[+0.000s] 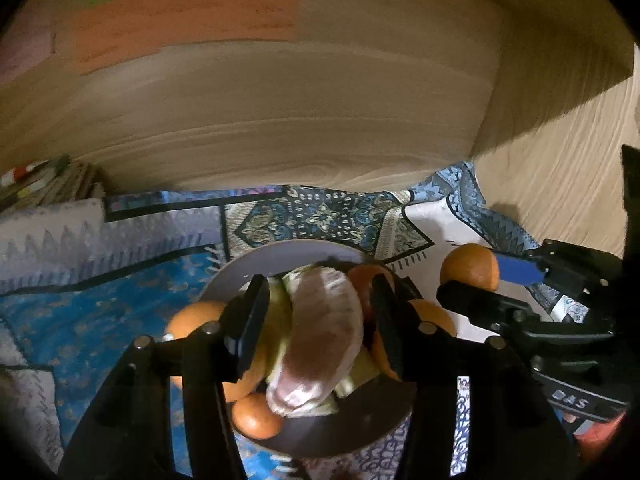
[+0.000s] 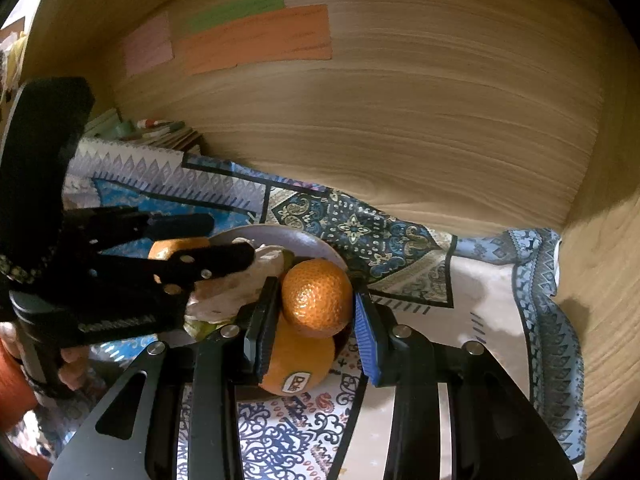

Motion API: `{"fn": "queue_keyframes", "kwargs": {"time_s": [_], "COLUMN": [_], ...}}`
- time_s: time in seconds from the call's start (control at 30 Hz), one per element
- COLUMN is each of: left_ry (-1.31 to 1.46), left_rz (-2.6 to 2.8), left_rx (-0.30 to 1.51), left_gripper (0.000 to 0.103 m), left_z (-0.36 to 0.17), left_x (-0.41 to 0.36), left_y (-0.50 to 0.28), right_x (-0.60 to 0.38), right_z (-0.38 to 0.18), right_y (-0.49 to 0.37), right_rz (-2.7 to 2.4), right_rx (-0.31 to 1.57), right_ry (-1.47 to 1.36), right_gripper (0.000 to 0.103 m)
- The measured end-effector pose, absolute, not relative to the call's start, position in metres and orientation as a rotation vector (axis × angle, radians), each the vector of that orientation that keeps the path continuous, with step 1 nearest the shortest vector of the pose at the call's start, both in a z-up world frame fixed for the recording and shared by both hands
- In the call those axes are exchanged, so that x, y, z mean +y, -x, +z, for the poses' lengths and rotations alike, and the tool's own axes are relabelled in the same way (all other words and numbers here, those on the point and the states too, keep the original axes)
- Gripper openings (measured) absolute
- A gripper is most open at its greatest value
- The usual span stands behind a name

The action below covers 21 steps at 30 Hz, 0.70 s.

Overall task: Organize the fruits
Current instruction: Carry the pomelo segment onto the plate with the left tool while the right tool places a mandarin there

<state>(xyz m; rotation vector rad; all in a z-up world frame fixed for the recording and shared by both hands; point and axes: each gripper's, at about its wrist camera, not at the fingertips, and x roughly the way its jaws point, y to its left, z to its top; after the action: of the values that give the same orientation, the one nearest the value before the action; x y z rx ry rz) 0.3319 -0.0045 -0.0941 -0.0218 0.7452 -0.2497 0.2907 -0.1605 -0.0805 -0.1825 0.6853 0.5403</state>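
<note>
A grey plate [image 1: 240,272] on the patterned cloth holds several oranges and a peeled pomelo segment [image 1: 320,340]. My left gripper [image 1: 320,320] hangs over the plate with its jaws wide on either side of the segment, not touching it. My right gripper [image 2: 316,312] is shut on an orange [image 2: 316,298], held just above the plate's right rim [image 2: 304,240], over a Dole-stickered orange [image 2: 296,364]. The held orange also shows in the left wrist view [image 1: 470,266]. The left gripper shows in the right wrist view [image 2: 200,240], over the segment [image 2: 232,292].
A wooden back wall [image 1: 280,120] stands close behind the plate, with orange, green and pink paper notes [image 2: 256,36] stuck on it. A wooden side wall [image 2: 600,280] closes the right. A stack of papers [image 2: 160,132] lies at the back left. The patterned cloth [image 2: 440,320] covers the surface.
</note>
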Motion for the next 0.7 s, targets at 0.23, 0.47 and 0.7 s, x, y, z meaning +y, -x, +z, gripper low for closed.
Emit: {"fn": "queue_keyframes", "kwargs": {"time_s": [0.23,0.47,0.7], "left_ry": [0.015,0.026,0.023], "left_rz": [-0.203,-0.165,-0.163], "left_rx": [0.743,0.739,0.739], "left_gripper": [0.053,0.058,0.060], "left_z": [-0.092,-0.094,-0.097], "left_x": [0.026,0.053,0.063], "left_y": [-0.304,-0.284,-0.269], "right_x": [-0.139,-0.120,-0.117], "right_z": [-0.090,-0.107,-0.108], "right_y": [-0.297,-0.310,-0.308], "right_rz": [0.562,0.564,0.527], "right_rx": [0.709,0.762,0.762], "right_ry": [0.225,0.260,0.273], "right_gripper": [0.032,0.033,0.048]}}
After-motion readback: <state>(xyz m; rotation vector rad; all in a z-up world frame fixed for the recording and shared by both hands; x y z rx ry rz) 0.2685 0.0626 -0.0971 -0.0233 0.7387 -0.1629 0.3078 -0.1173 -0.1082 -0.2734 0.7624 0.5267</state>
